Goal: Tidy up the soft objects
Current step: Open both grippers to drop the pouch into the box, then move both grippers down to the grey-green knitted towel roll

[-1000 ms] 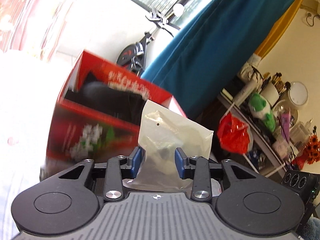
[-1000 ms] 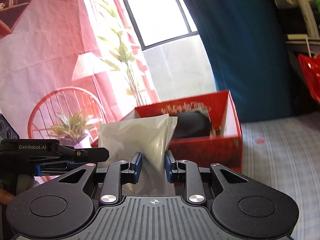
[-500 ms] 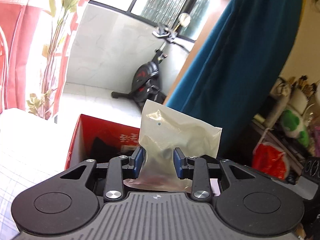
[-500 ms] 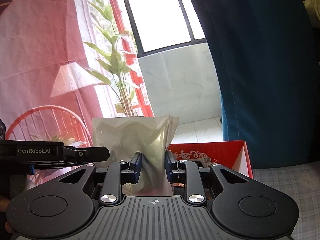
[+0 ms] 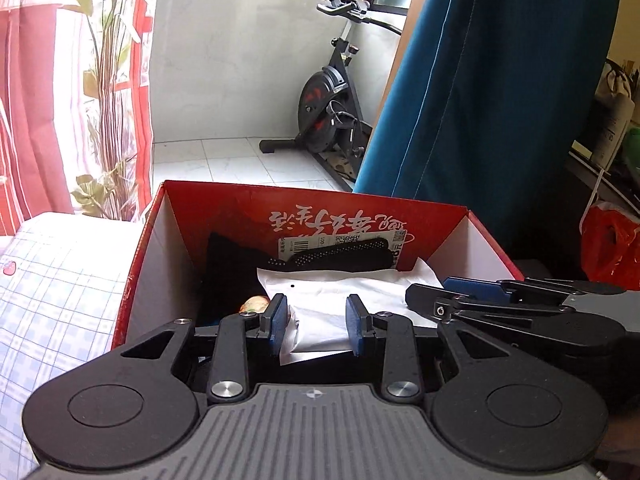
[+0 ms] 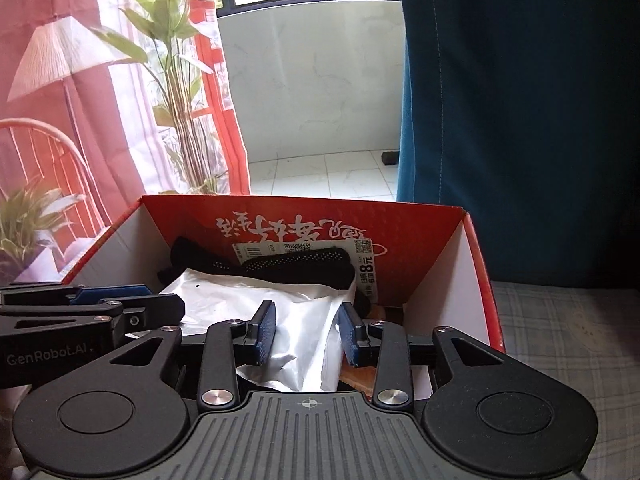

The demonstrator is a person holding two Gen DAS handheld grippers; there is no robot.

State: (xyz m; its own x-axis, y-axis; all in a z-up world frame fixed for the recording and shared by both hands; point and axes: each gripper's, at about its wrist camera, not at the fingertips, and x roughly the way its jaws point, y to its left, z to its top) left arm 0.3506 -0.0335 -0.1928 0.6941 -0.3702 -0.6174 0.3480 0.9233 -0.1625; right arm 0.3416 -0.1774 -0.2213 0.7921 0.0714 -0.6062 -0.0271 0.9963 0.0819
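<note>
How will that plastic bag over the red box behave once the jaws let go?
The plastic bag looks thin and creased, so probably floppy and light. Its glossy film may slip. It should slump onto the black fabric inside the red box.

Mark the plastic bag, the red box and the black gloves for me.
plastic bag [image 6: 256,300], right wrist view, on its flat upper face.
red box [image 6: 478,276], right wrist view, on its right wall.
black gloves [image 5: 344,254], left wrist view, on the dotted palm of the top glove.
</note>
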